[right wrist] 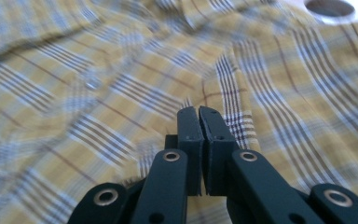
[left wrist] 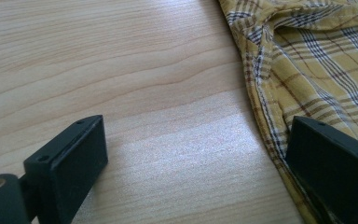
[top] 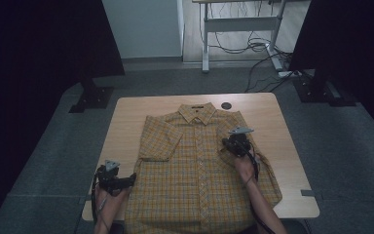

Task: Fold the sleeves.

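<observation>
A yellow plaid short-sleeved shirt [top: 195,161] lies flat and buttoned on the wooden table [top: 126,117], collar at the far side. My right gripper [top: 226,142] rests on the shirt's right shoulder area. In the right gripper view its jaws [right wrist: 199,112] are pressed together, with a ridge of shirt cloth [right wrist: 98,93] running up to their tips. My left gripper [top: 129,180] sits at the shirt's near left edge. In the left gripper view it [left wrist: 196,163] stands open and wide, one jaw over bare table [left wrist: 121,70], the other over the shirt's edge [left wrist: 317,60].
A round cable hole [top: 226,105] lies in the table beyond the collar, also seen as a hole [right wrist: 330,7] at the top of the right gripper view. Black stands [top: 92,95] flank the table on grey floor. A desk frame with cables [top: 243,29] stands behind.
</observation>
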The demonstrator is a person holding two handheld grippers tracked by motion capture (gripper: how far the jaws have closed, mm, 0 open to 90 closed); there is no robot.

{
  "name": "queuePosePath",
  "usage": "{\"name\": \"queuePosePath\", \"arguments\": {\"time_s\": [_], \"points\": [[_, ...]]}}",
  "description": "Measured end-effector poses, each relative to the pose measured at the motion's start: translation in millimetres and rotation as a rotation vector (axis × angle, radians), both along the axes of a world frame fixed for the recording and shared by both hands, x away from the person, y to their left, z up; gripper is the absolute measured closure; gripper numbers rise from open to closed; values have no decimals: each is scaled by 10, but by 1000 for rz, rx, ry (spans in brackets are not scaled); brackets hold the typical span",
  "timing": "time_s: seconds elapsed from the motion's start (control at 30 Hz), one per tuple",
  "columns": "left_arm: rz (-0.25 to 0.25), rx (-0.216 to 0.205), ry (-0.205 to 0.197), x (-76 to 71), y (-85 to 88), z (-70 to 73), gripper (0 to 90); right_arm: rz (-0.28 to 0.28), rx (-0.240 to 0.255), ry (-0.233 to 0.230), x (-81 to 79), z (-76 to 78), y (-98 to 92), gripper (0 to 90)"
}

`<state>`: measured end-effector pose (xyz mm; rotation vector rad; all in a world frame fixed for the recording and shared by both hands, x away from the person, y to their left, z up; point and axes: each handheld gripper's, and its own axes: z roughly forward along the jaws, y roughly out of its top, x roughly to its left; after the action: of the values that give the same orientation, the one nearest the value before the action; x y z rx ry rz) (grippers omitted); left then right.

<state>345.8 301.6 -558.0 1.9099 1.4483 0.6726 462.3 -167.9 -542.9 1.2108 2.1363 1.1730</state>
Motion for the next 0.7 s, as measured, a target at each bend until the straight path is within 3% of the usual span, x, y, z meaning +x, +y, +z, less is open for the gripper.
{"name": "queuePosePath", "arguments": {"time_s": [0.13, 0.3, 0.5, 0.7], "points": [[0, 0, 0, 0, 0, 0, 55, 64, 30, -30, -35, 90, 164, 837], [0, 0, 0, 0, 0, 0, 55, 121, 48, -29, -39, 155, 324, 754], [-1, 0, 0, 0, 0, 0, 55, 109, 52, -32, -41, 248, 265, 668], [-1, 0, 0, 0, 0, 0, 55, 70, 24, -15, -66, 220, 90, 540]]}}
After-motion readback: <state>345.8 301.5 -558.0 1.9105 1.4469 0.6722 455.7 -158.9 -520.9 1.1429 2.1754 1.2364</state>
